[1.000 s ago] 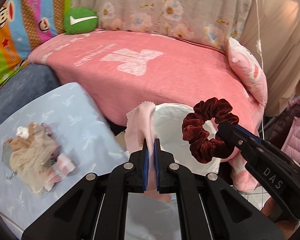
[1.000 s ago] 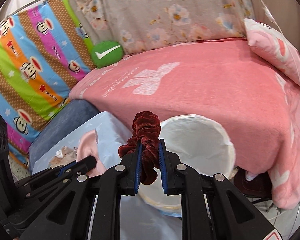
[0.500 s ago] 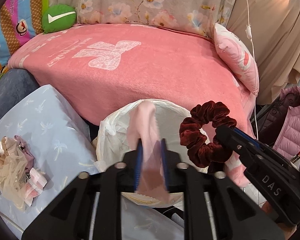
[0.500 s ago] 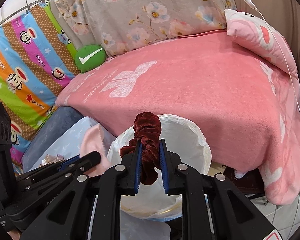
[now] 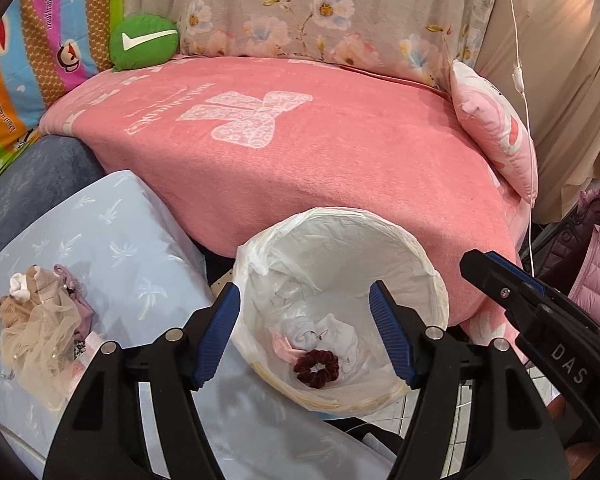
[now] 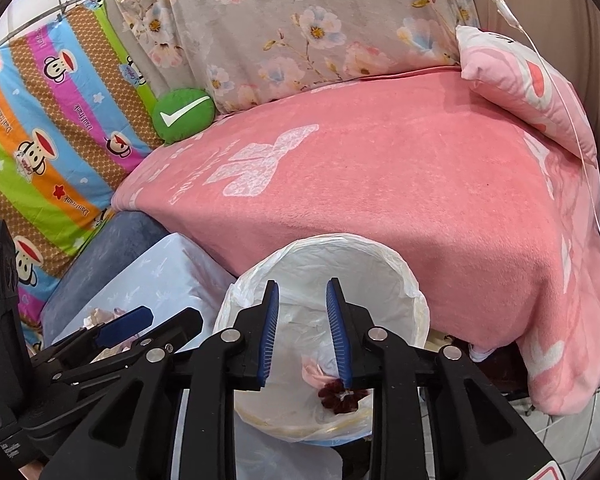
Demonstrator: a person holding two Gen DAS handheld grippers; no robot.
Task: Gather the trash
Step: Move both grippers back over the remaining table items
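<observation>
I am looking leftward first: the pile of scraps [image 5: 40, 320] is lying on the pale blue cushion [image 5: 140, 264], well to the left of my left gripper [image 5: 305, 334], so that hand is the nearer one. Its jaws are opening wide over the lined bin [image 5: 428, 268], nothing between them. The scrunchie [image 5: 316, 368] is resting in the bin. My right gripper [image 6: 302, 334] is opening narrowly, also empty.

Black fingers [image 5: 216, 328] (blue ribbed pads, silver screws)
</observation>
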